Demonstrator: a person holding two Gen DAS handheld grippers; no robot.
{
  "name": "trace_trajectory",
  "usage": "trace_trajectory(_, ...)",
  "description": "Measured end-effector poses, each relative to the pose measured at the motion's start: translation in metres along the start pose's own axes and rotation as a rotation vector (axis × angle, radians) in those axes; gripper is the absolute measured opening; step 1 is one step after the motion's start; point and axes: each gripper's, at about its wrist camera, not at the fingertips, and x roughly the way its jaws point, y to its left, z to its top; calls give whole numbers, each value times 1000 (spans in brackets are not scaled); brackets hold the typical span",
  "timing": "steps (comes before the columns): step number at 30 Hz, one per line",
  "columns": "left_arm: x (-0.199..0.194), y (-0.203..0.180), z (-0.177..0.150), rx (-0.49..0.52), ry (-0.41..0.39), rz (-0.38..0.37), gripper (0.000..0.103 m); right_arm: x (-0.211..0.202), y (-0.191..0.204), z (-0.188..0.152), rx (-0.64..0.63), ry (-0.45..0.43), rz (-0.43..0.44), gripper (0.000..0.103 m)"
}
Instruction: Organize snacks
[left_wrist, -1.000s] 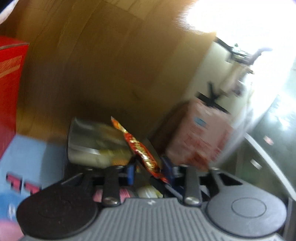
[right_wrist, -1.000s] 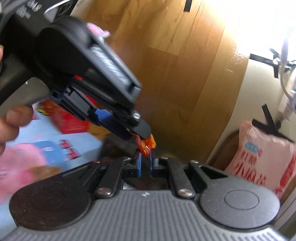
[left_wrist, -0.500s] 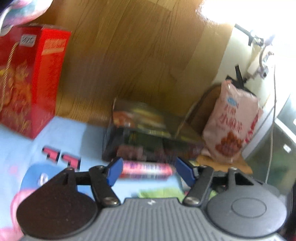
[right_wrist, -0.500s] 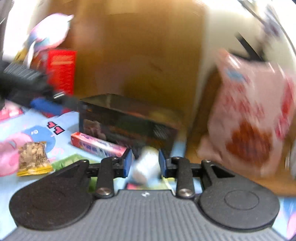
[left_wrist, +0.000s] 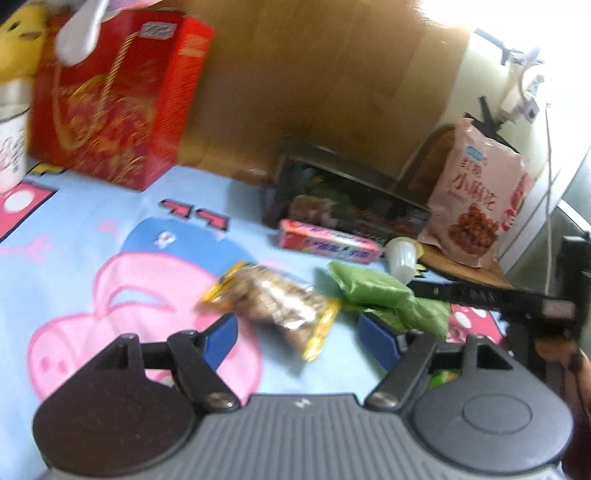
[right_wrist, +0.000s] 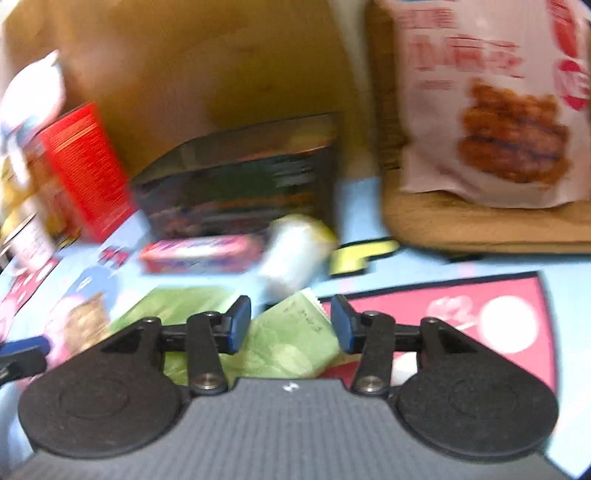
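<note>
My left gripper (left_wrist: 299, 339) hangs low over the cartoon cloth (left_wrist: 74, 236), its jaws opening and holding nothing. A clear packet of nuts (left_wrist: 269, 302) lies just beyond its pads. Green packets (left_wrist: 373, 288) sit to the right of it. My right gripper (right_wrist: 290, 326) also has its jaws opening, above a green packet (right_wrist: 291, 332) that shows between the pads without being pressed. Ahead lie a white jelly cup (right_wrist: 291, 254), a pink stick box (right_wrist: 199, 254) and a dark open box (right_wrist: 240, 181). The right gripper (left_wrist: 517, 299) shows at the right edge of the left wrist view.
A tall red gift box (left_wrist: 110, 99) stands at the back left, with a white cup (left_wrist: 11, 147) beside it. A pink snack bag (right_wrist: 491, 103) leans on a wooden board (right_wrist: 480, 225) at the back right. A wooden wall closes off the rear.
Both grippers were shut on an orange-red wrapped snack above the dark box. That snack is out of view now. Both have come down over the cloth with their jaws apart and empty.
</note>
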Motion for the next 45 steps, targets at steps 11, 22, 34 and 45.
trace_trajectory(11, -19, 58, 12, -160, -46, 13, 74, -56, 83, -47, -360, 35, 117, 54)
trace_trajectory(22, -3, 86, 4, -264, -81, -76, 73, -32, 122, -11, -503, 23, 152, 54)
trace_trajectory(34, -7, 90, 5, -264, -109, -71, 73, 41, 174, -14, -661, 116, 173, 39)
trace_trajectory(45, -10, 89, 4, -258, -114, -56, 74, -46, 177, -79, -886, 77, 247, 28)
